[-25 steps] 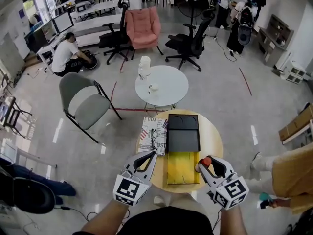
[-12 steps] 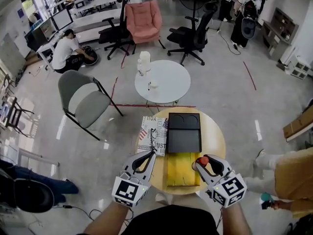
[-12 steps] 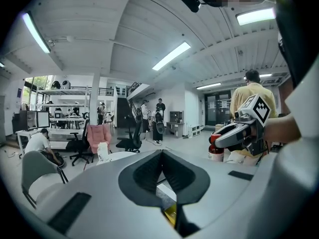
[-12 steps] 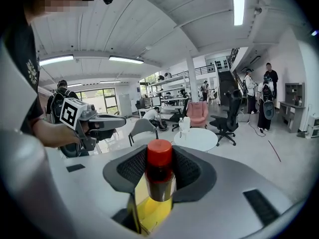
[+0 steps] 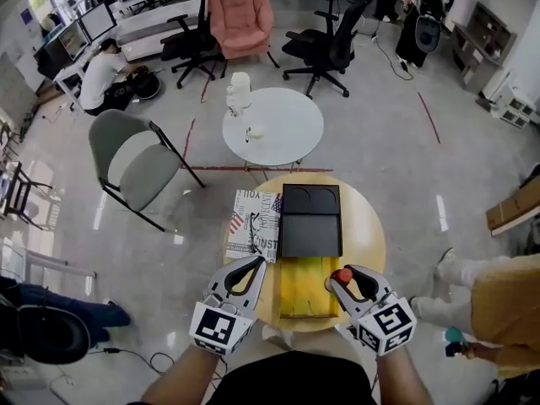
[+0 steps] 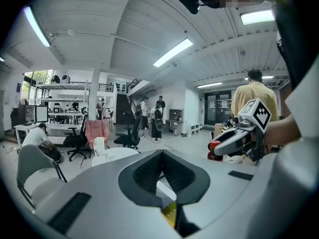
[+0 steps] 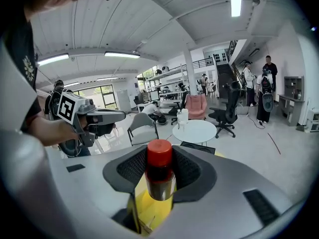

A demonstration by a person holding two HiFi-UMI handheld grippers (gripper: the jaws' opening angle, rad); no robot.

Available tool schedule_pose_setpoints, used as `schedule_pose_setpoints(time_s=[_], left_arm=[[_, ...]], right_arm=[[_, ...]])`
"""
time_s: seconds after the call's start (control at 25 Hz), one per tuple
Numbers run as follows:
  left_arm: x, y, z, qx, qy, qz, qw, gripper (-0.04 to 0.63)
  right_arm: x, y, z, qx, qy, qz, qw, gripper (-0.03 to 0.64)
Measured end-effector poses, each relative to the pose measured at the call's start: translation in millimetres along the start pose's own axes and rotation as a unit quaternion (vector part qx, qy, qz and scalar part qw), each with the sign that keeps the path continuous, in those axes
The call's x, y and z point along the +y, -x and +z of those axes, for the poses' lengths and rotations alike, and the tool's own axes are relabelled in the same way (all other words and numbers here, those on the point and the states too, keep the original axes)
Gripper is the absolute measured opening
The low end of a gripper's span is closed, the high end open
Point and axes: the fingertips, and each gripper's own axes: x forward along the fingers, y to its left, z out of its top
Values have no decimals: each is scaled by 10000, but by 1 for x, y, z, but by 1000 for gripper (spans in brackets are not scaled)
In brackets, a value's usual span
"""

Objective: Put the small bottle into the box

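Red is the cap of the small bottle (image 7: 159, 176), and the right gripper (image 5: 337, 280) pinches this bottle upright between its two jaws. The bottle is at the right edge of the yellow box (image 5: 304, 287), and in the right gripper view the yellow shows right under it. The bottle is not lying in the box. The left gripper (image 5: 257, 263) is on the other side, just beside the left edge of the box. Its jaws are pressed together at the tips with nothing between them. The box sits open on the near part of a round wooden table (image 5: 367, 234). A black tray (image 5: 311, 222) touches the far end of the box, and it has two round dents at its far side. A printed paper (image 5: 253, 224) lies flat on the table just left of the tray. Past the wooden table stands a white round table (image 5: 283, 137) with a white jug (image 5: 240, 91) and a small cup (image 5: 256, 131) on it. A grey chair (image 5: 135, 163) stands to its left. Farther back are a pink armchair (image 5: 240, 19) and black office chairs (image 5: 325, 45). A person in a white top (image 5: 101, 74) crouches on the floor far off at the left.
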Motion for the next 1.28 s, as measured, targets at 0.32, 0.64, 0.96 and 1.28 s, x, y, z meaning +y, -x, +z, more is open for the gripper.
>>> schedule_pose_setpoints(time_s=[0.32,0.64,0.96,1.28], left_arm=[[-2,-15,-17,72,51,-22,10000,15],[2,-32,-35,159,83,-74,9998,15],[-5,-54,-57,306,61,-213,9993,15],[-6,-59,-73,197,29,-242,9995,15]], right_arm=[[-14,-16,-32,267,-122,-29,9996,163],[-30,-41,-69,574,-355,-105,9977,163],[-45,-70,-114,894,-525,-119,9945,163],[-62,-92,-156,1223,-615,-234,9903,158]])
